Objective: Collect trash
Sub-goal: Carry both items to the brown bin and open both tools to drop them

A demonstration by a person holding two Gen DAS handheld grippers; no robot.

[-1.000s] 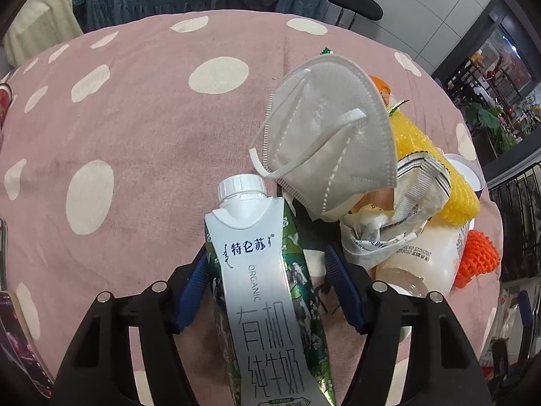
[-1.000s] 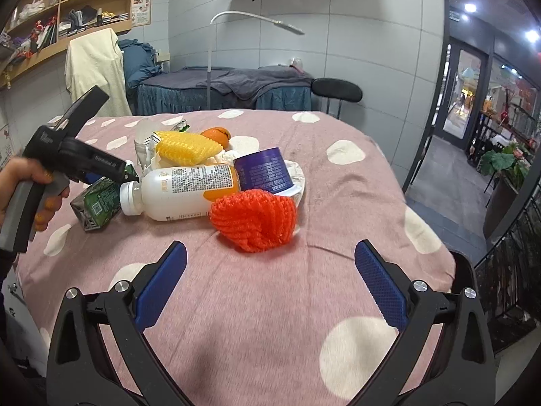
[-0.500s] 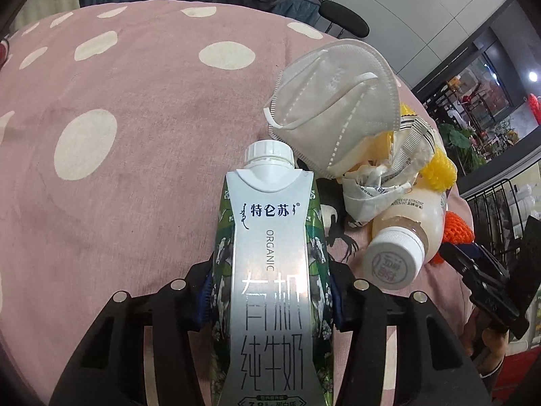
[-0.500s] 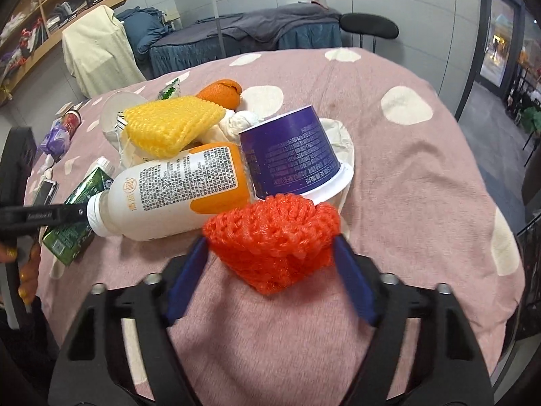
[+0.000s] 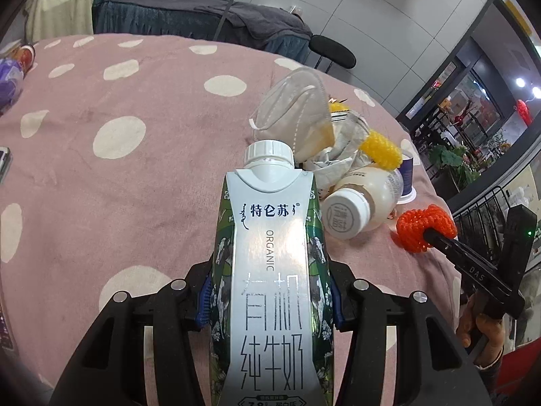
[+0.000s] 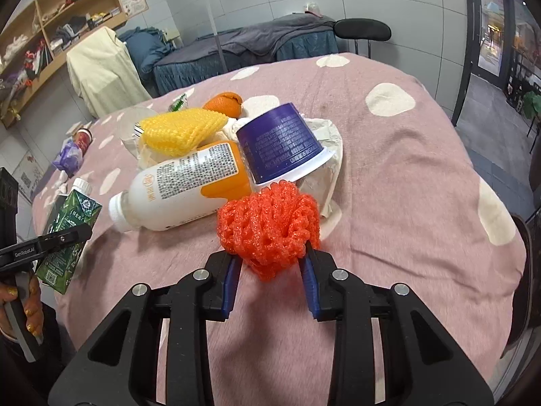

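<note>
My left gripper (image 5: 270, 301) is shut on a green and white milk carton (image 5: 270, 253), cap pointing away, held just above the cloth. My right gripper (image 6: 270, 270) has its jaws closing on an orange foam net (image 6: 268, 226), and the blue pads squeeze its sides. The rest of the trash lies piled behind the net: a white bottle (image 6: 182, 189) on its side, a purple cup (image 6: 280, 142), a yellow foam net (image 6: 179, 128), orange peel (image 6: 225, 103), crumpled paper and a face mask (image 5: 294, 105). The carton (image 6: 69, 223) also shows at the left of the right wrist view.
A pink tablecloth with white dots (image 6: 389, 169) covers the round table. A red can and a purple wrapper (image 6: 72, 155) lie near its far left edge. A massage bed (image 6: 270, 37) and a black chair (image 6: 361, 30) stand beyond; a doorway opens to the right.
My left gripper closed on the carton and drew it back from the pile. My right gripper moved in over the orange net and its wide-open jaws narrowed onto it.
</note>
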